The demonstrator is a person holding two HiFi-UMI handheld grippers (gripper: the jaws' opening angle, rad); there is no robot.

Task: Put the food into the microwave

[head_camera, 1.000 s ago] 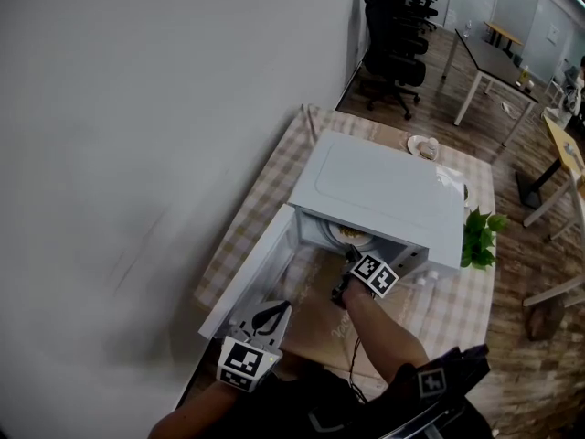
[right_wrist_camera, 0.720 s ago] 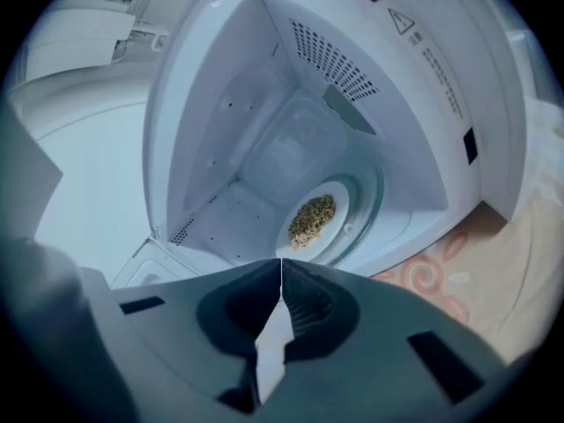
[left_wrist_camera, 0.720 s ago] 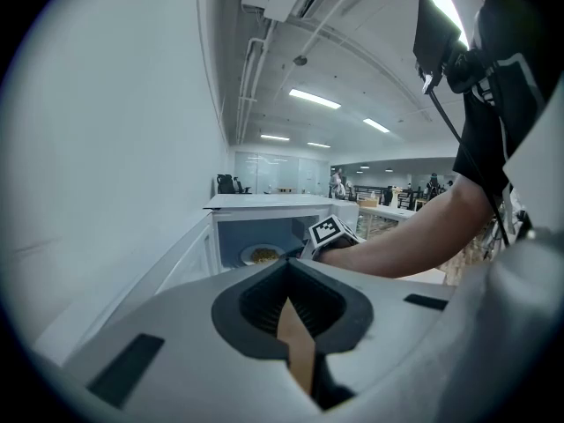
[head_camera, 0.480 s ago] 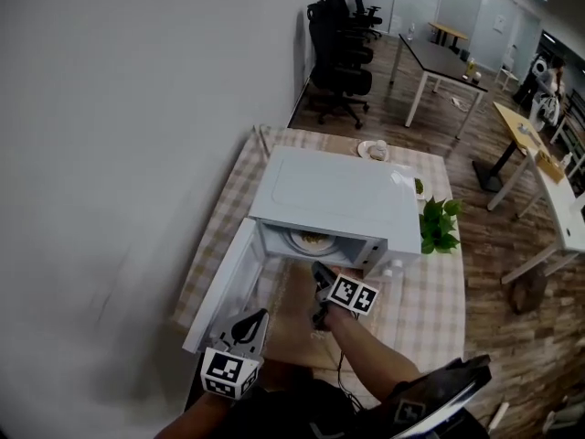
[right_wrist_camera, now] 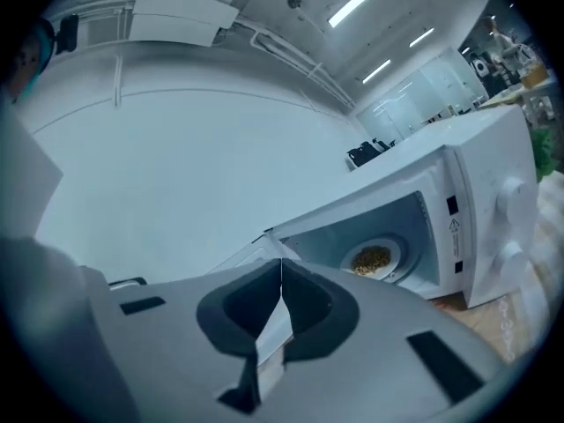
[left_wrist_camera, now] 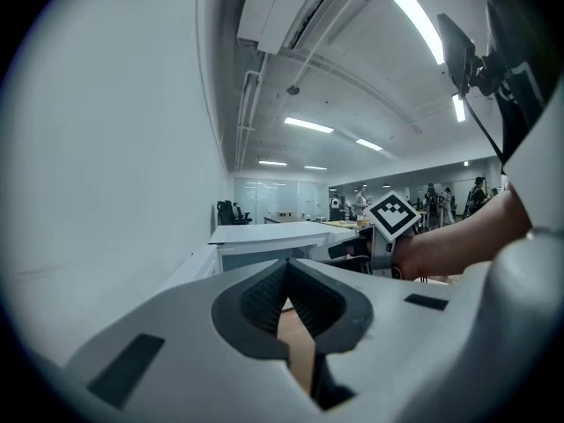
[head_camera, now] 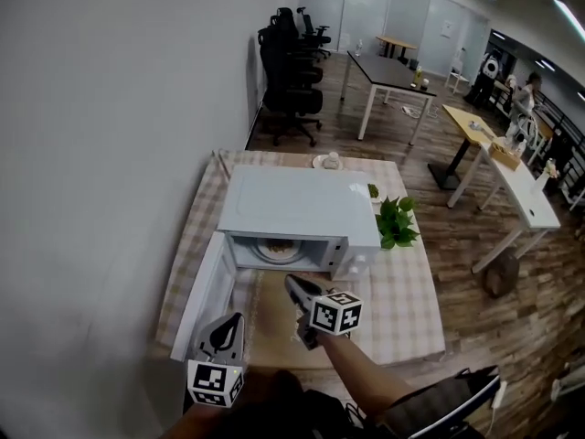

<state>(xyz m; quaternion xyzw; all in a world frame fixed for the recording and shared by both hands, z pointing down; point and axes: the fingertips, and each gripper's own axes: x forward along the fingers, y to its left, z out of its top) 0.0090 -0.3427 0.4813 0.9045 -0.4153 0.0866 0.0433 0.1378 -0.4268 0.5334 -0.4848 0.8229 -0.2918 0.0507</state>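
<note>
green plant (head_camera: 395, 222): upright on checked tablecloth (head_camera: 407, 291) | small dish (head_camera: 324, 161): far table edge | black office chairs (head_camera: 288, 39): beside wall

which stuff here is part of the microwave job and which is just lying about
Part of the job:
- microwave
- its open door
- plate of food, already inside the microwave

Just lying about:
- potted plant beside the microwave
- small dish behind it
- office chairs and desks further back
</note>
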